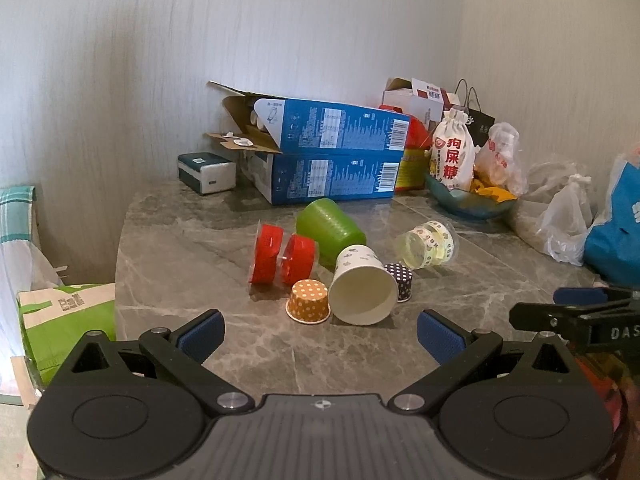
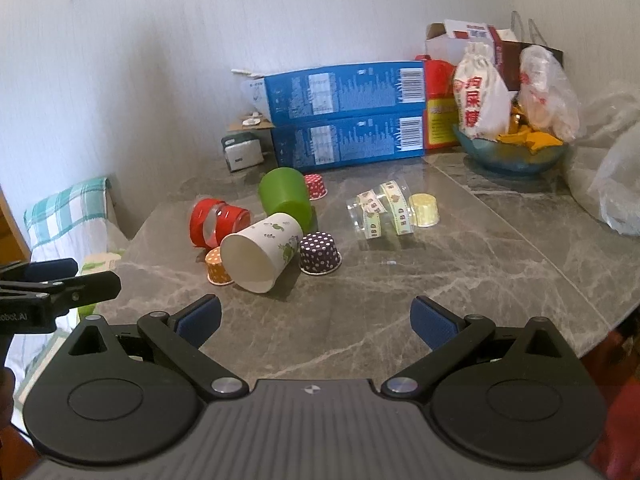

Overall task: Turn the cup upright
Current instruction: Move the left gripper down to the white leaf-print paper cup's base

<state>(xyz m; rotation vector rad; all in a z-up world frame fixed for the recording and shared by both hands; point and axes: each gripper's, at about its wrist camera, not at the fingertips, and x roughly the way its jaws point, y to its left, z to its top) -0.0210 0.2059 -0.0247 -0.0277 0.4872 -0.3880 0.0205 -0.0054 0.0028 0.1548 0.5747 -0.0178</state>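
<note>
The right wrist view shows a red dotted baking cup behind the green cup and a pale yellow baking cup touching the clear banded cup; the left wrist view hides the red dotted one behind the green cup, and the yellow one shows there only dimly through the clear banded cup.

The white paper cup lies on its side on the grey marble bench, mouth toward the cameras, between an orange dotted baking cup and a purple dotted baking cup, its base against the green cup. In the right wrist view the paper cup lies ahead and left of centre.

The left hand-held gripper hovers above the near bench edge, fingers wide apart, holding and touching nothing. The right hand-held gripper is likewise spread wide and empty above the bench. Each also appears at the edge of the other's view: right, left.
</note>
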